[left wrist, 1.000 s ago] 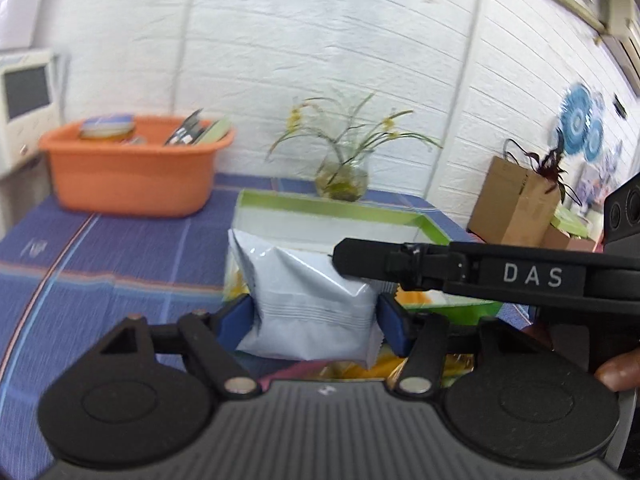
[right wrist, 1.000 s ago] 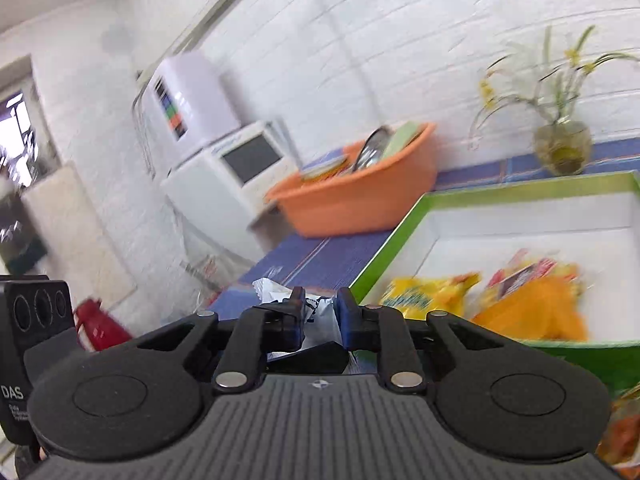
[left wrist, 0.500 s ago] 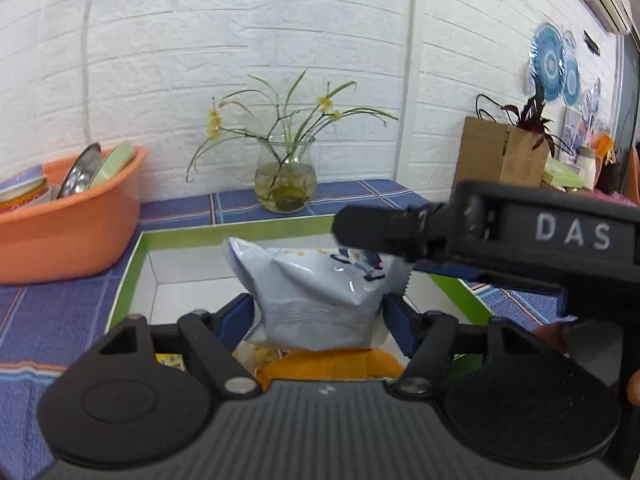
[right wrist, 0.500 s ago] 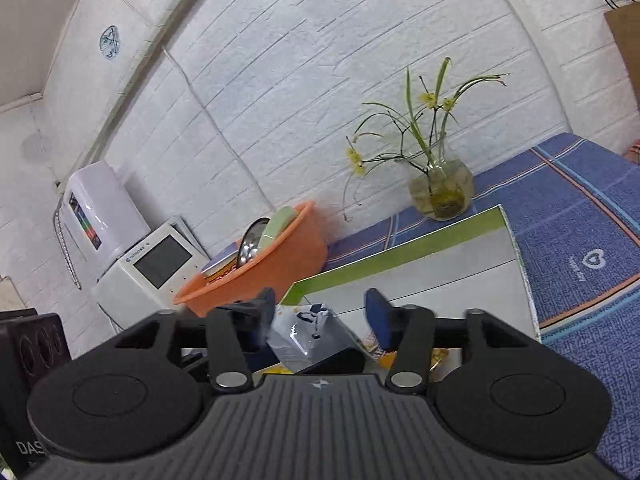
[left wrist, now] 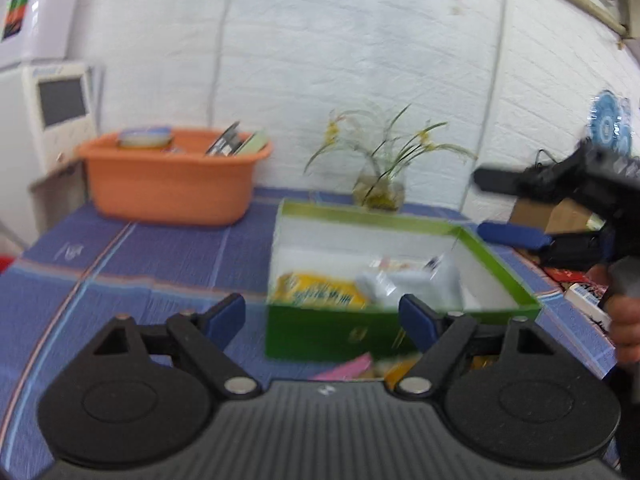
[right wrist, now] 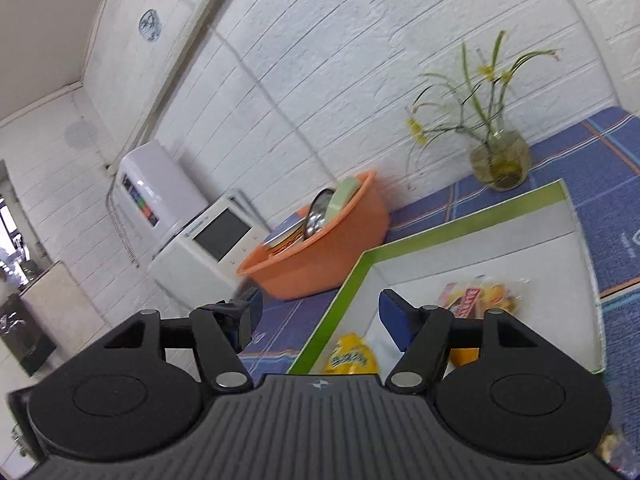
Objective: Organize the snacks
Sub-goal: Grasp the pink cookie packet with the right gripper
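Both hand-held grippers, left point(left wrist: 322, 316) and right point(right wrist: 318, 316), gape wide and empty, so reaching carelessly for loose packets point(left wrist: 348, 368) beside the green box point(left wrist: 400, 332) might shove it across the table point(left wrist: 160, 256).

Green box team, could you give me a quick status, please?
Both tongs, left and right, open, empty. White bag inside green box. Nothing blocking.

We see our left claw point(left wrist: 322, 314) spread wide, empty, low centre frame; the white snack bag point(left wrist: 412, 284) lies in the green box point(left wrist: 340, 334) beyond it.
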A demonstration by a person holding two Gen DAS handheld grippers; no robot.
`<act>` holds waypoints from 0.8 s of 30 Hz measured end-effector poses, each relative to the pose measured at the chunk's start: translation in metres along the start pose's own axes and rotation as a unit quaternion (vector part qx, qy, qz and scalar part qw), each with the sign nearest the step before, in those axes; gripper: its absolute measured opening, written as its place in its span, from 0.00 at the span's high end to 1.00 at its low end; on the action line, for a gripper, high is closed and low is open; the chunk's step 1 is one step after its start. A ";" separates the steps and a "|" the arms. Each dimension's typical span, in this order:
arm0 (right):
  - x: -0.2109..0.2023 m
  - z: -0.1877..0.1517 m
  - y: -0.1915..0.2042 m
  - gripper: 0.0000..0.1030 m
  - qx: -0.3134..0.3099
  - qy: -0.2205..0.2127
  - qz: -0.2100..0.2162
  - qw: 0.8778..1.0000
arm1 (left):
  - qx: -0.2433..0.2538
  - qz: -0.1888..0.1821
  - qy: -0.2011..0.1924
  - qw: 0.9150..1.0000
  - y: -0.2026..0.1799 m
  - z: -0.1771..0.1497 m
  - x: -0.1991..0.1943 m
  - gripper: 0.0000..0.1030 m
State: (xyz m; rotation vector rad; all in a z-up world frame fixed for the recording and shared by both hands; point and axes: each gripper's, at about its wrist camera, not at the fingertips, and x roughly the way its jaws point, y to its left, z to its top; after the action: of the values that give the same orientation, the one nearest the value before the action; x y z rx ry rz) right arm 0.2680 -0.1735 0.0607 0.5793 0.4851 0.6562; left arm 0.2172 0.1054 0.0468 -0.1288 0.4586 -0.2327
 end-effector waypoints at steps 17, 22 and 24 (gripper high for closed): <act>0.062 -0.070 0.021 0.00 0.048 0.261 -0.088 0.960 | 0.000 -0.103 0.094 0.990 0.001 -0.054 -0.001 0.21; 0.090 -0.072 0.019 0.00 0.045 0.267 -0.106 0.957 | -0.024 -0.094 0.107 0.989 0.013 -0.051 0.012 0.21; 0.094 -0.076 0.017 0.00 0.037 0.264 -0.101 0.959 | -0.039 -0.098 0.103 0.989 0.020 -0.051 0.016 0.21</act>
State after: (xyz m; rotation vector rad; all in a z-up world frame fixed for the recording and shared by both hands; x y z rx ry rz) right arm 0.2817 -0.0722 -0.0065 0.4120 1.0597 0.5960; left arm 0.2121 0.1176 -0.0085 -0.2280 0.6616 -0.4243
